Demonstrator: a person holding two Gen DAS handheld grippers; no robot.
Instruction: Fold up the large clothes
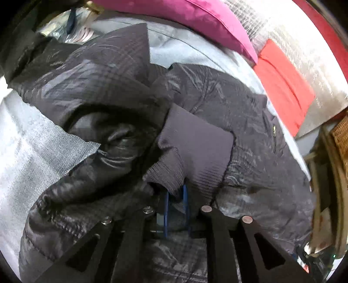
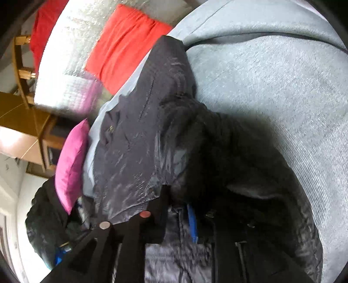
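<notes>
Dark grey, shiny quilted puffer jacket (image 1: 104, 87) lies crumpled on a pale grey woven bed cover (image 1: 28, 141), filling the middle of both wrist views. Its ribbed knit cuff (image 1: 195, 148) sits at centre in the left view, bunched over the left gripper (image 1: 175, 196), whose blue-edged fingers (image 1: 166, 209) stand narrow, pinched on the cuff's lower edge. In the right view the right gripper (image 2: 178, 217) sits at 6 o'clock, jaws about half apart with jacket fabric draped between and over them; whether the pads press on it cannot be told. A blue finger pad (image 2: 192, 224) shows there. Beyond the jacket: a magenta cushion (image 1: 195, 17) at 12 o'clock in the left view, a red cushion (image 1: 282, 82) at 2 o'clock, silvery quilted padding (image 1: 304, 54) behind them. Wooden furniture (image 2: 28, 122) stands at 9 o'clock in the right view.
</notes>
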